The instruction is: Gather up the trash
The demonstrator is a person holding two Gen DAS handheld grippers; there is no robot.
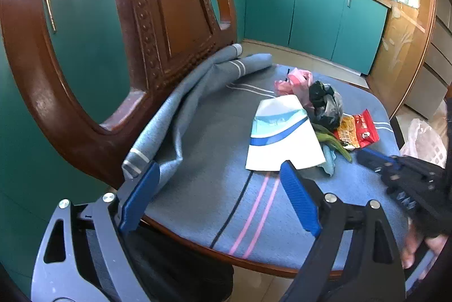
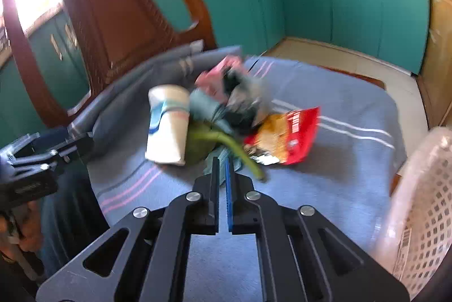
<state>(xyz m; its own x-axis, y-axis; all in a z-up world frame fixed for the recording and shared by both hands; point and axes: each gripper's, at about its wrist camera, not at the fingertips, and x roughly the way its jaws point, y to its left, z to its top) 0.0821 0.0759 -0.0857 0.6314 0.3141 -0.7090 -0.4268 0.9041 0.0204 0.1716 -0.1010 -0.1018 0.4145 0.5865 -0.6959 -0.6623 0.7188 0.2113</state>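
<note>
A: Trash is lying heaped on the blue striped cloth (image 1: 197,189) that is covering the chair seat, toward its far right part. How is the pick being judged?

B: Largest first. The white mesh basket (image 2: 423,203), which is being lined with a clear plastic bag, is standing just beside the seat's right edge. Its inside is not being shown, so its contents cannot be told. On the seat, the flattened paper cup (image 1: 282,138) is lying on the near left of the heap. The black plastic bag (image 1: 325,104) is being crowded against the pink bag (image 1: 293,81) behind it. The red snack wrapper (image 1: 358,129) is lying to the right, with a green stalk (image 1: 336,145) and a light-blue scrap (image 1: 329,160) tucked at the front.

A: And the grippers?

B: The left gripper (image 1: 220,166) is being held spread wide above the cloth, near the cup's near edge, with nothing between its fingers. The right gripper (image 2: 223,160) is being held with its fingers pressed almost together over the light-blue scrap. Whether the scrap is being pinched cannot be told, as that view is blurred.

A: So what is being advised?

B: One piece should probably be taken at a time. The cup is likely being best gripped across its flat sides, and the thin film low down, so that the cloth is not being dragged along. Each piece should be carried well over the basket's rim before release.
</note>
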